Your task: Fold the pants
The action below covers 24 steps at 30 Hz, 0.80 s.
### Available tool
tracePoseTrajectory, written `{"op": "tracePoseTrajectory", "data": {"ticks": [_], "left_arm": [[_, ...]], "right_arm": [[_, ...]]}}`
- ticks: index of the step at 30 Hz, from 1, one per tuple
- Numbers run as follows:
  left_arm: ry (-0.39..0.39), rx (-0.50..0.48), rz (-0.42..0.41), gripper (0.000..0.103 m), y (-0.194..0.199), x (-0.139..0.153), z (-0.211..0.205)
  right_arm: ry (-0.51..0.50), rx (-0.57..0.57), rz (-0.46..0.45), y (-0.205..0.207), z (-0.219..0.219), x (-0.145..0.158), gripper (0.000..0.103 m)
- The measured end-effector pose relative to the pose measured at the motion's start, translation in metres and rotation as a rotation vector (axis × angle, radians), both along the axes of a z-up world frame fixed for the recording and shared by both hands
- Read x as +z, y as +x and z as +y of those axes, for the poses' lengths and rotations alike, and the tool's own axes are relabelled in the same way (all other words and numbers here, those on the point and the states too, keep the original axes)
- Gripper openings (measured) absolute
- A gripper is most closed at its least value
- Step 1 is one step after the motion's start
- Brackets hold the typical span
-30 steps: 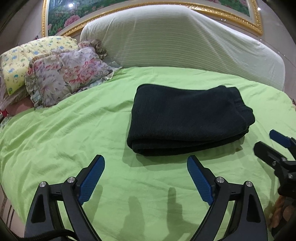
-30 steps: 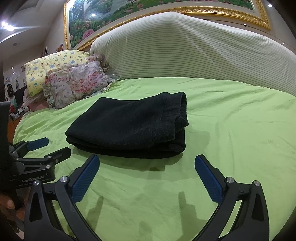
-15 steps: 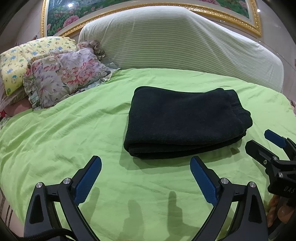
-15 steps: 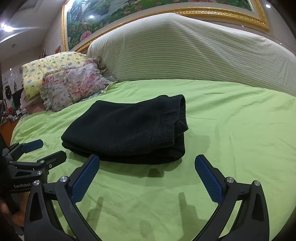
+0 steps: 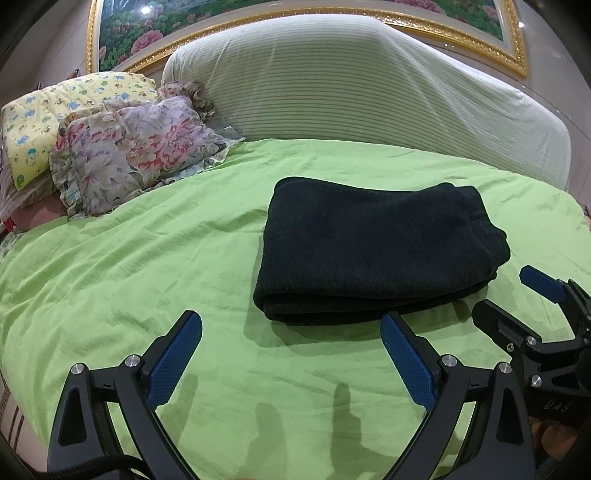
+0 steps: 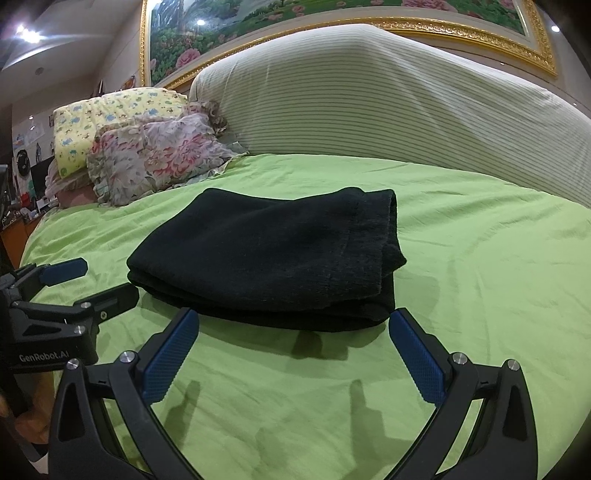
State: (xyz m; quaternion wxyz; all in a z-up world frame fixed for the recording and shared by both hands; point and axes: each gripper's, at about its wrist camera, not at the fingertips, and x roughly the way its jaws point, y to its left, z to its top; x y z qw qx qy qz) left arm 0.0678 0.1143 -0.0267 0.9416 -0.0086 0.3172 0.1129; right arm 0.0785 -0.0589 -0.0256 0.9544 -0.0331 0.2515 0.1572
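Framed painting [image 5: 295, 14] cropped by top edge; yellow pillow [image 6: 110, 125] half behind floral pillow [image 6: 155, 158]

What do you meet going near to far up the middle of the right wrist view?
Right gripper, open → bare green sheet → folded black pants → more green sheet → striped headboard cushion → gold-framed floral painting.

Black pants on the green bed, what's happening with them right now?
A person holds a two-finger gripper in each hand. The black pants lie folded in a neat stack on the green bedsheet. The left gripper and right gripper hang open just short of the stack, touching nothing.
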Motion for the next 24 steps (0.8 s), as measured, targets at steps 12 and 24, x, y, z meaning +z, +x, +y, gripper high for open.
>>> {"op": "tracePoseTrajectory", "data": {"ticks": [12, 24], "left_arm": [[-0.002, 0.001, 0.012, 0.098, 0.0025, 0.0, 0.0033], [0.008, -0.009, 0.02, 0.099, 0.0047, -0.0005, 0.0015]], "right_arm": [[0.0, -0.003, 0.004, 0.0033, -0.0019, -0.0009, 0.103], [-0.001, -0.003, 0.008, 0.0036, -0.0016, -0.001, 0.103]]}}
